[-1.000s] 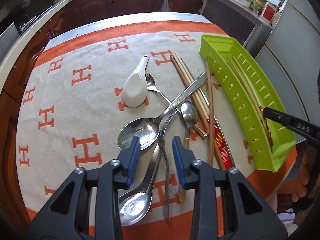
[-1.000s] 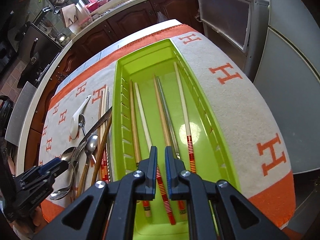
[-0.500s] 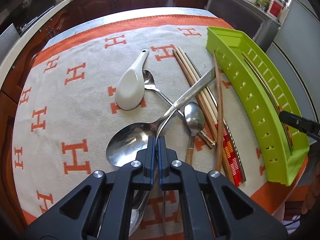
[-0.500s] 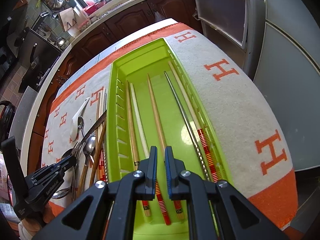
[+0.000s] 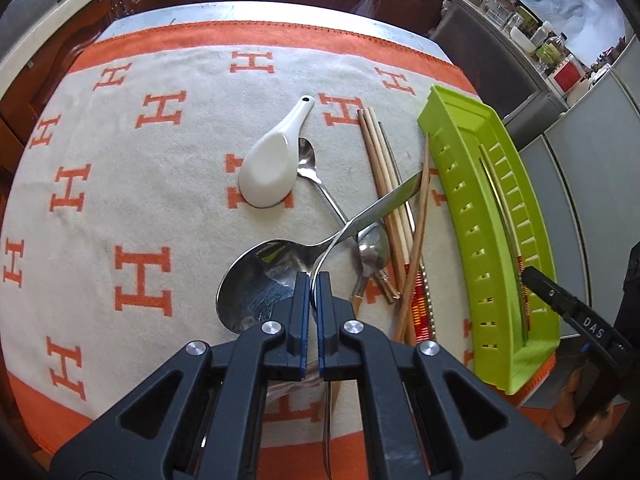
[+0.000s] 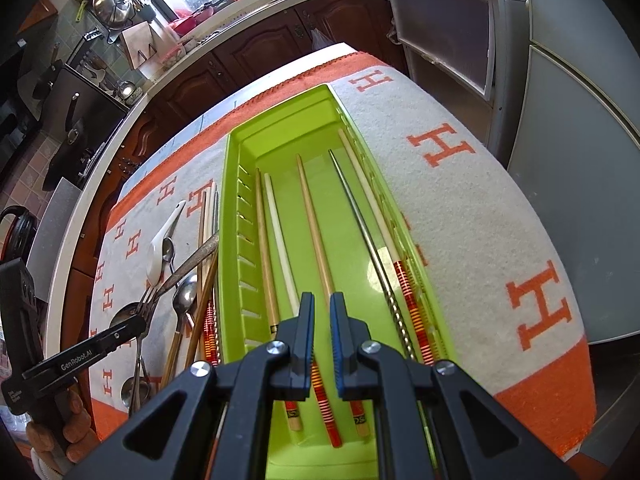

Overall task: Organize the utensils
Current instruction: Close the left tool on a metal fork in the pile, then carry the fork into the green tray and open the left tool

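My left gripper (image 5: 314,280) is shut on the thin neck of a steel fork (image 5: 325,258), right next to the bowl of a big steel spoon (image 5: 260,280). Around them on the cloth lie a white ceramic spoon (image 5: 268,172), a small steel spoon (image 5: 374,252) and several loose chopsticks (image 5: 384,184). My right gripper (image 6: 321,308) is shut with nothing in it and hangs over the near end of the green tray (image 6: 230,200). Several chopsticks (image 6: 316,232) lie lengthwise in that tray.
An orange-edged cloth (image 5: 140,208) with H marks covers the table. The tray (image 5: 460,168) lies along its right side, close to the near edge. A hand (image 6: 72,420) holds the left gripper's handle. Kitchen cabinets and a grey fridge (image 6: 580,200) surround the table.
My left jaws have shut on the fork and the gripper has rolled a little. In the tray, the steel and the red-striped chopstick have shifted toward the right wall. The right gripper stays put.
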Motion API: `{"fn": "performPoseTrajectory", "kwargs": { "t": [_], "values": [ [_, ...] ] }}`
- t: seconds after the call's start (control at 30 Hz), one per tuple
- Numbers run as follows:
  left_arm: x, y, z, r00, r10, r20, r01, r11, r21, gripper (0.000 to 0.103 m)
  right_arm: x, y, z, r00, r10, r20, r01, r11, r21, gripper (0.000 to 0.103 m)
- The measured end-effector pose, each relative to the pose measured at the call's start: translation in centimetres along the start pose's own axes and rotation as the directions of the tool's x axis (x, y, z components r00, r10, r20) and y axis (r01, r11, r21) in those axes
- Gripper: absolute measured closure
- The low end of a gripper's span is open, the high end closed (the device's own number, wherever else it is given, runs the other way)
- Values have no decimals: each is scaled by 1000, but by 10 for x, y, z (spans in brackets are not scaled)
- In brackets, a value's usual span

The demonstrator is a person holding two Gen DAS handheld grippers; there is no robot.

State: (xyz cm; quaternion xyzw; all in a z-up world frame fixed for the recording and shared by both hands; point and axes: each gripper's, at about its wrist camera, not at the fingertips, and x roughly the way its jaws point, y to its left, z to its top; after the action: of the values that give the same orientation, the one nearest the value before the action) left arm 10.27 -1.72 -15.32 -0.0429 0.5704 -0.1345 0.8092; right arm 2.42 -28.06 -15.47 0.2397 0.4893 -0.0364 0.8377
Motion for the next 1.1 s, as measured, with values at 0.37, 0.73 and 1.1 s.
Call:
{"fn": "performPoseTrajectory", "kwargs": {
  "t": [0.37, 0.73, 1.1],
  "values": [
    [14, -8, -7, 998, 6, -67, -3, 999, 44, 102, 2, -6, -1, 1000, 11, -10, -11, 1000, 25, 95],
    [-5, -15, -13, 999, 4, -37, -2, 997, 74, 103, 0, -4, -1, 1000, 21, -1, -21, 1000, 19, 95],
    [-54, -60, 11, 991, -130, 34, 125, 984, 126, 103, -10, -4, 1, 999, 38, 25, -38, 999, 15, 95]
  ]
}}
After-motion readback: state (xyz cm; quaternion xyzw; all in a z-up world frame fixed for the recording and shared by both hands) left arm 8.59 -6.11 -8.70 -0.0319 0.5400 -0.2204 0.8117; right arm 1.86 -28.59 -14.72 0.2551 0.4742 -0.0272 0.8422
